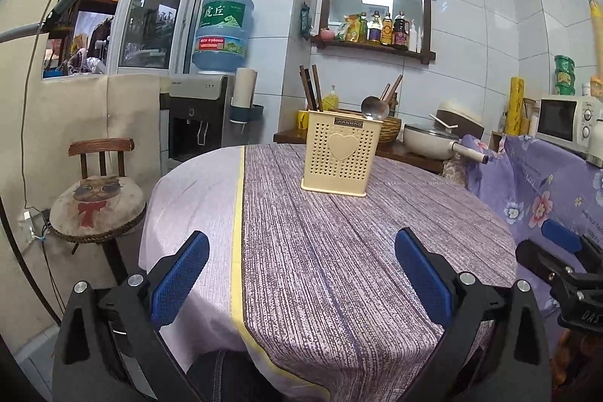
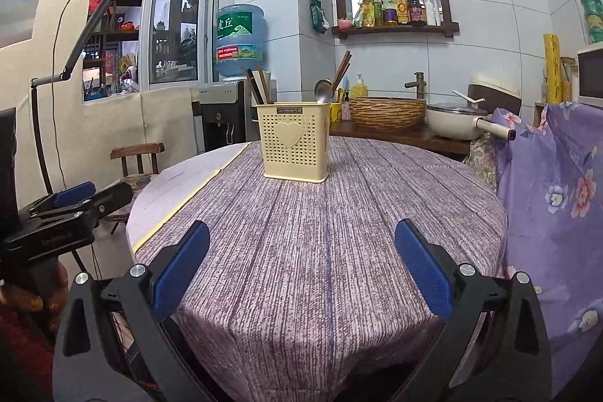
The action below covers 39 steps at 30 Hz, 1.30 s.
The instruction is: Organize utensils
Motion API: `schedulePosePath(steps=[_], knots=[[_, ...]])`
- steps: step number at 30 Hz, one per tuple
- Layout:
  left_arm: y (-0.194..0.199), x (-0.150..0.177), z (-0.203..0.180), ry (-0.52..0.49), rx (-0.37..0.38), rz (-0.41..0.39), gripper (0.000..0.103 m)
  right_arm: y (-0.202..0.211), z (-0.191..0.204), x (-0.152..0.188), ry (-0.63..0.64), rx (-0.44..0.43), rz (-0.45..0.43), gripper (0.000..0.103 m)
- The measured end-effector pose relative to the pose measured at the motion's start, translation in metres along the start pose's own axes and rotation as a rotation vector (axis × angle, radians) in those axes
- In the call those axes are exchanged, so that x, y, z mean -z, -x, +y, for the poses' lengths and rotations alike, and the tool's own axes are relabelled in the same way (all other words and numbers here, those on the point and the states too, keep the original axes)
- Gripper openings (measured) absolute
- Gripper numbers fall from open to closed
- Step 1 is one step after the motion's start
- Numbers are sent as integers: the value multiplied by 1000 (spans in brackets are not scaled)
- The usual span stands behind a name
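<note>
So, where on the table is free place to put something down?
The tablecloth is bare between both grippers and the utensil holder, also beside the holder. Crowded: the counter behind, with basket and pan.

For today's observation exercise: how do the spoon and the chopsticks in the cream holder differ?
The spoon is shiny metal with a rounded bowl pointing up; the chopsticks are dark, straight, thin sticks. The spoon stands at the holder's right side, the chopsticks at its left. Both stand upright in the holder, sticking out above its rim.
</note>
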<state>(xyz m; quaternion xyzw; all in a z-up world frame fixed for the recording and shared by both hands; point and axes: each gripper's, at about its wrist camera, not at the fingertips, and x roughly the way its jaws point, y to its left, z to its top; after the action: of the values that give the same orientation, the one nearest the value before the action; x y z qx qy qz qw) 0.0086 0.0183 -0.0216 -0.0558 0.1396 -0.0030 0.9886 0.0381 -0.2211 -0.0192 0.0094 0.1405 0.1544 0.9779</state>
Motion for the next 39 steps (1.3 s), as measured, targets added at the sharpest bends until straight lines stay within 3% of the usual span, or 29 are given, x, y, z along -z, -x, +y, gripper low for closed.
schedulePosePath(steps=[39], knots=[[6, 3, 0, 18, 21, 3, 98, -9, 7, 3, 2, -39, 31, 97]])
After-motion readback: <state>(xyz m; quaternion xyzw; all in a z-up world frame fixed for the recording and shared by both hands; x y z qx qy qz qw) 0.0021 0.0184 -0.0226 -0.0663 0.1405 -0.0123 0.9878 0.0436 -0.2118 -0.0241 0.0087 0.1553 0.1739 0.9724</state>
